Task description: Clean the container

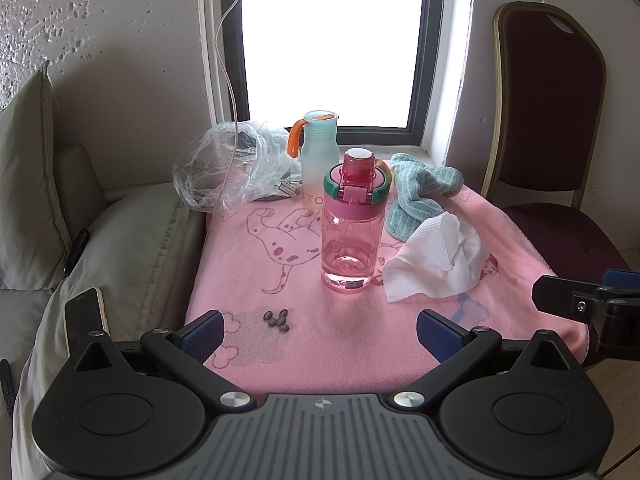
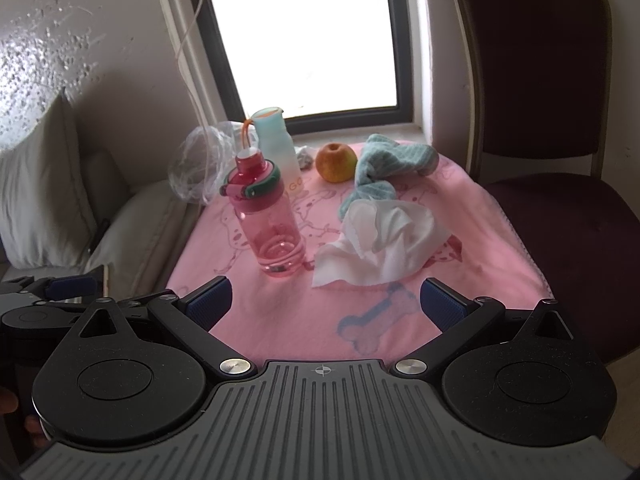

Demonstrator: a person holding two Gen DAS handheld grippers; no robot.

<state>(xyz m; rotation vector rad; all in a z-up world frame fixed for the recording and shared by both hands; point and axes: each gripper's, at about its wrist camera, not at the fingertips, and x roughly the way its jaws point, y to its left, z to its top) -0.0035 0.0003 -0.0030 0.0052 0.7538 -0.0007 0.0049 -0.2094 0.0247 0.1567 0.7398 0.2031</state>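
Observation:
A clear pink bottle [image 1: 352,236] [image 2: 270,216] with a pink and green flip lid stands upright in the middle of the pink blanket [image 1: 320,340] [image 2: 480,240]. A crumpled white paper towel [image 1: 436,264] [image 2: 384,240] lies just right of it. Behind the towel sits a teal cloth [image 1: 420,192] [image 2: 384,164]. Several small dark seeds [image 1: 278,320] lie on a damp patch at the front left. My left gripper [image 1: 322,336] hangs open in front of the bottle, holding nothing. My right gripper [image 2: 326,302] is open too, near the towel's front edge.
A frosted bottle [image 1: 320,152] [image 2: 276,140] with an orange strap stands behind the pink one, beside a clear plastic bag [image 1: 232,164] [image 2: 200,164]. An apple [image 2: 336,162] rests at the back. A dark chair [image 1: 560,120] [image 2: 560,160] stands right, cushions [image 1: 120,240] and a phone [image 1: 86,316] left.

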